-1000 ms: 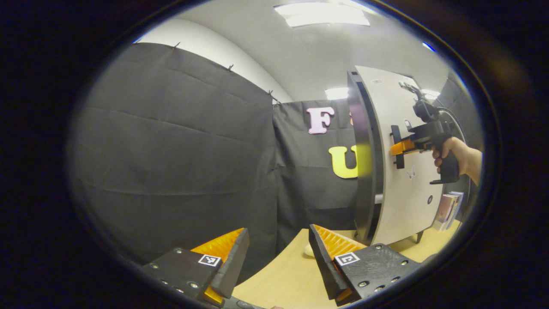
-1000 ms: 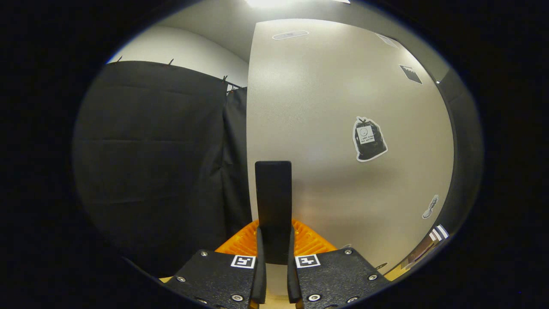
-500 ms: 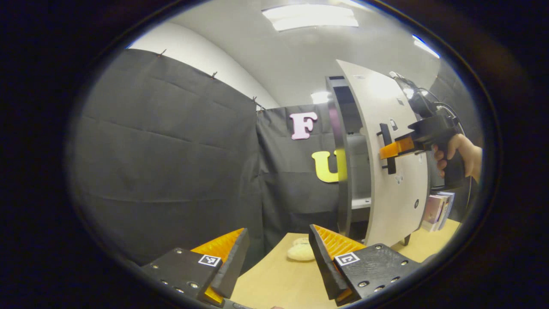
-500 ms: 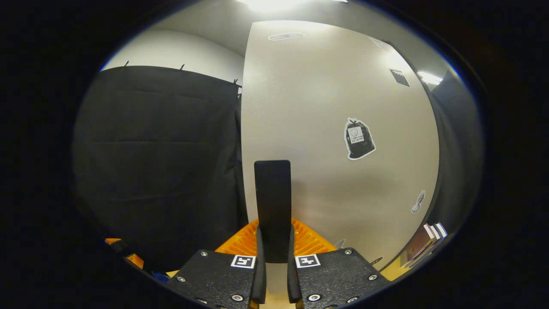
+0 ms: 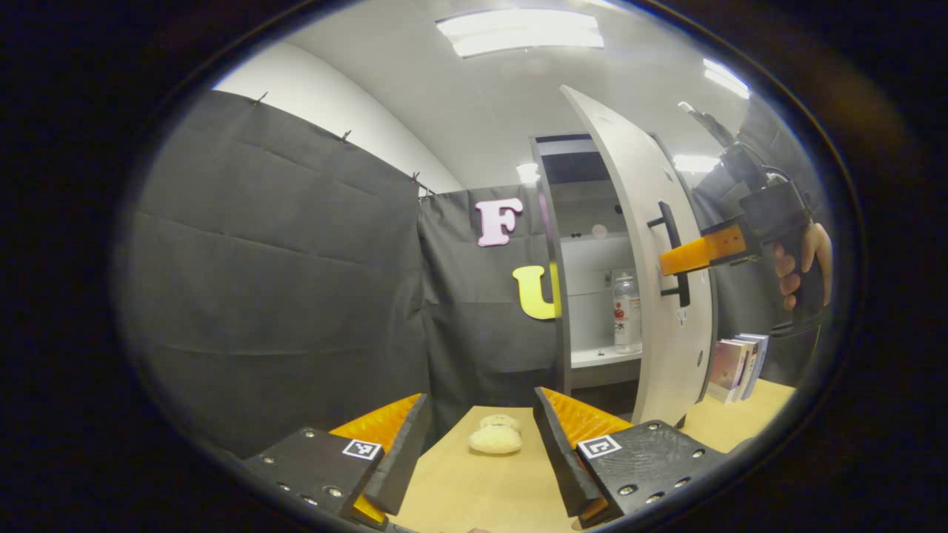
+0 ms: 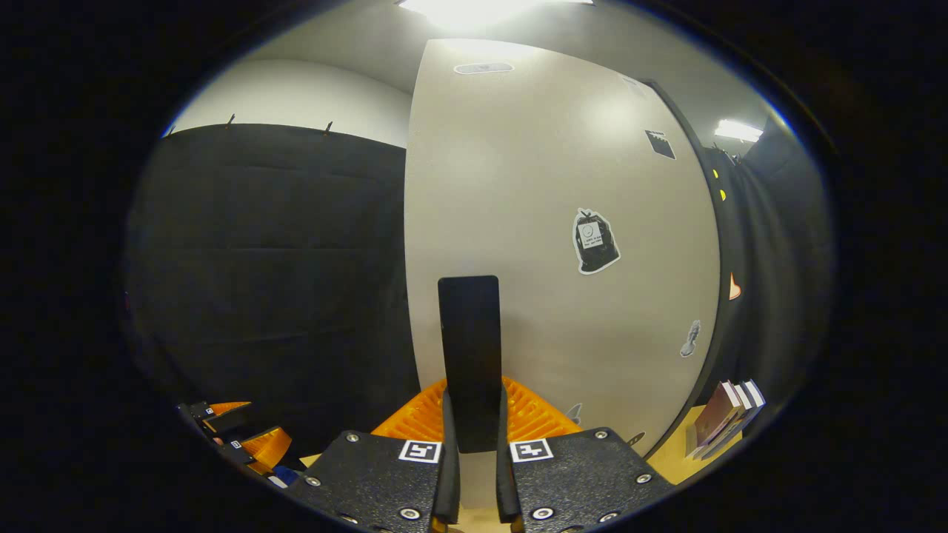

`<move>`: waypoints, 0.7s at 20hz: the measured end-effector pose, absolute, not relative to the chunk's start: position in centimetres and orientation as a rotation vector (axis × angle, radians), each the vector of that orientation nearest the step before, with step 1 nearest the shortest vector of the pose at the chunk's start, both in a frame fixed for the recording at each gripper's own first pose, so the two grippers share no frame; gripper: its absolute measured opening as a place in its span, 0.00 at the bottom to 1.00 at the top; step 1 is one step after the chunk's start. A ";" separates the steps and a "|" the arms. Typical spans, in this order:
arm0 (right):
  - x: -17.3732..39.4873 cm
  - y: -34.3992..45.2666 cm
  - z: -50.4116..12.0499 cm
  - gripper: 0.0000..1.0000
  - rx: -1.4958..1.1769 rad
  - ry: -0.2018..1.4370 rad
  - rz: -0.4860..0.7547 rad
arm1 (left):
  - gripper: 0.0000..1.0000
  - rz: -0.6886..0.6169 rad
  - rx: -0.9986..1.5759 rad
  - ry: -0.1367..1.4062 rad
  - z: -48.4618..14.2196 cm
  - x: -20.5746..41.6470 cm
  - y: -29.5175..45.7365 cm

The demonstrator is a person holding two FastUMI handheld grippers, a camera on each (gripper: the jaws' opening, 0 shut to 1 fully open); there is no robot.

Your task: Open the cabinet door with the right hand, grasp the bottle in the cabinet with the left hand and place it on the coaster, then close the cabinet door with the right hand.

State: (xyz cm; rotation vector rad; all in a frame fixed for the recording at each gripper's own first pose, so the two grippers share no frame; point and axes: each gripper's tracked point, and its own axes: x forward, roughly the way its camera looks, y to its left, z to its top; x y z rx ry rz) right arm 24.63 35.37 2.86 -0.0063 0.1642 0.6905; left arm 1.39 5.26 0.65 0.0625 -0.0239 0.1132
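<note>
Left gripper view: cabinet door (image 5: pixel 652 266) stands partly open, so step 1 looks nearly done. Right gripper (image 6: pixel 472 444) is clamped on the black handle (image 6: pixel 469 355). Bottle (image 5: pixel 626 312) stands on the shelf inside, far right. Left gripper (image 5: pixel 480 444) hangs low, fingers spread, holding nothing; next it must reach in for the bottle.

Right hand-held gripper (image 6: pixel 474 474) clamped, seemingly tight; left hand-held gripper (image 5: pixel 481 444) spread wide.
</note>
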 end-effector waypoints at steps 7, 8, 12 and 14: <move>24.0 33.6 3.0 0.19 0.000 0.153 0.689 | 0.80 0.062 0.060 -0.025 1.0 1.7 1.3; 23.9 33.3 3.1 0.19 0.000 0.149 0.685 | 0.80 0.055 0.055 -0.026 1.1 1.7 0.7; 23.5 32.1 3.4 0.18 0.006 0.140 0.662 | 0.80 0.024 0.050 -0.026 1.2 1.7 -1.8; 23.4 31.4 3.5 0.19 0.004 0.137 0.649 | 0.75 0.011 0.048 -0.032 1.6 1.4 -3.0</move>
